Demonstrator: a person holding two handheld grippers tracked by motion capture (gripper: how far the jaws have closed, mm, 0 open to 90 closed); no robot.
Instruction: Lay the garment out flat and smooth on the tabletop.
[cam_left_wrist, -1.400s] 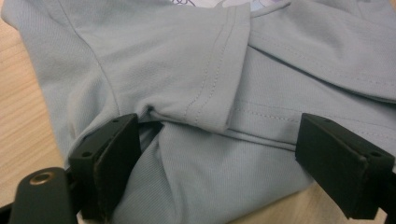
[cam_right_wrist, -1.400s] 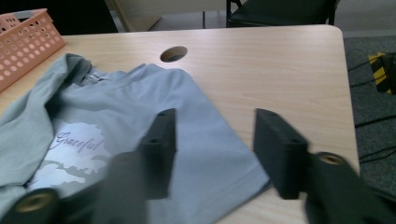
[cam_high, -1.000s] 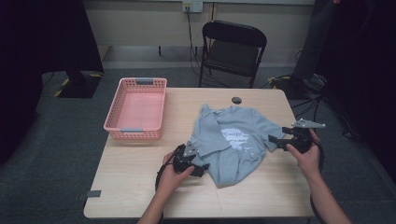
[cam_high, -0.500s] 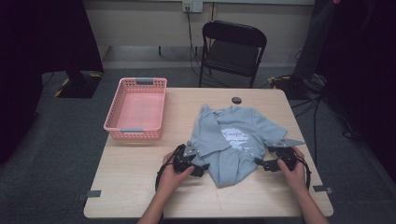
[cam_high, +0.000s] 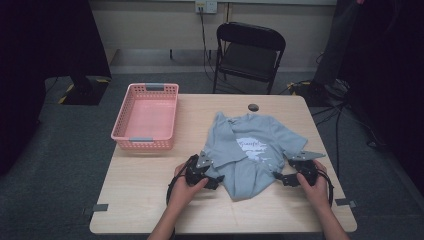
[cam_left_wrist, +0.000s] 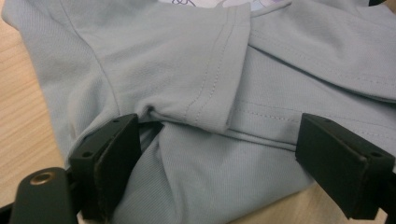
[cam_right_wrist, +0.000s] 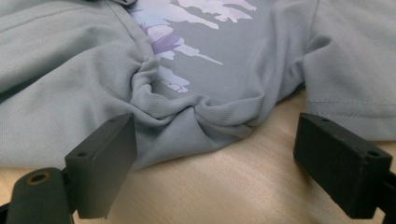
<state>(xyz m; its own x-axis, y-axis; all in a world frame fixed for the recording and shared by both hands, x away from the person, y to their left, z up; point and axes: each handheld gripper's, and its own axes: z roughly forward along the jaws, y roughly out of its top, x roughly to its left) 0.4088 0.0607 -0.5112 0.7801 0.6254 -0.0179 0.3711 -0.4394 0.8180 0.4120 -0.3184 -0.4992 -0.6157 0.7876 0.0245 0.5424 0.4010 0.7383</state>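
Folding work is what you have in hand: from the high view, the grey T-shirt (cam_high: 252, 152) lies crumpled at the middle of the desk (cam_high: 145, 195), print side up, collar toward 12 o'clock. Your left gripper (cam_high: 212, 181) sits at the shirt's 8 o'clock edge, and your right gripper (cam_high: 280, 178) at its 4 o'clock edge, so you bracket the lower hem. A pink basket (cam_high: 146, 117) stands well apart at 10 o'clock, a small dark disc (cam_high: 253, 107) near the collar, a folding chair (cam_high: 250, 55) beyond the desk.

Left gripper view: your jaws stand apart, straddling a folded sleeve of the T-shirt (cam_left_wrist: 205, 84); the left one touches the cloth, nothing is pinched yet.

Right gripper view: your jaws are apart too, with a bunched wrinkle of the T-shirt (cam_right_wrist: 187, 109) between them and bare desk (cam_right_wrist: 224, 186) beneath.

You seem to be at the grasp step. Next, I judge, you need to slide both sets of jaws lower under the hem, then close on a single layer on each side.

Against the picture a second back, your right gripper has come down from the sleeve at 3 o'clock to the hem; your left one has held its place.
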